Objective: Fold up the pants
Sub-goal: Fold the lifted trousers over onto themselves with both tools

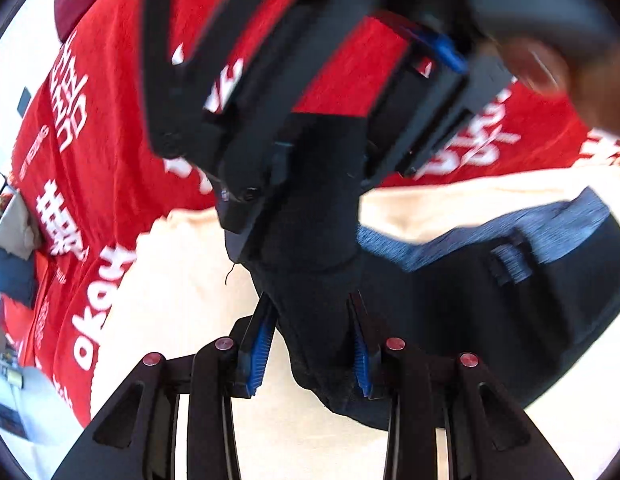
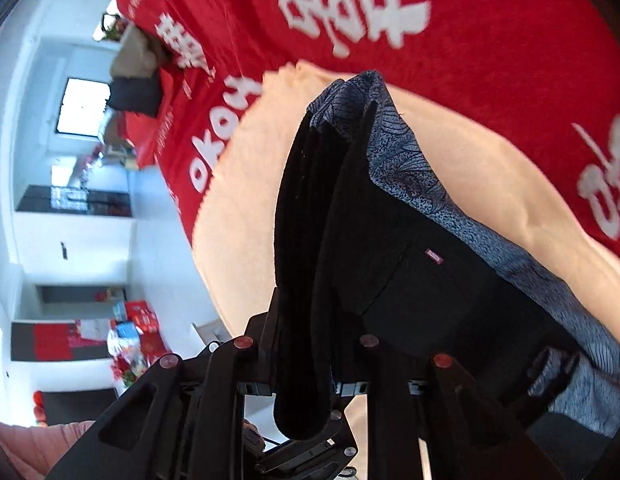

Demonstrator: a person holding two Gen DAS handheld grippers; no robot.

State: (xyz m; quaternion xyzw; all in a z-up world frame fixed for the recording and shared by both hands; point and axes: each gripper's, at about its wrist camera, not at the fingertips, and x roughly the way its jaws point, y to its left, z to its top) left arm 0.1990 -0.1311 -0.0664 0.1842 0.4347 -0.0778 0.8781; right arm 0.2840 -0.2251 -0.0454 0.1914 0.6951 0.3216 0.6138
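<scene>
on the cream cloth, left wrist view: the left gripper (image 1: 312, 336) is clamped on a dark fold of the pants (image 1: 490, 304).
right gripper (image 1: 293, 184): blurred, just beyond, its fingers on the same dark bunch.
long axis: garment trails right, patterned lining showing.
over the red printed blanket (image 2: 490, 60), right wrist view: right gripper (image 2: 310, 340) closed on stacked black folds.
lie of pants (image 2: 390, 248): running up and away from the fingers, pocket panel to the right.
nearer hand: both hold one end; judged ready to carry it over.
</scene>
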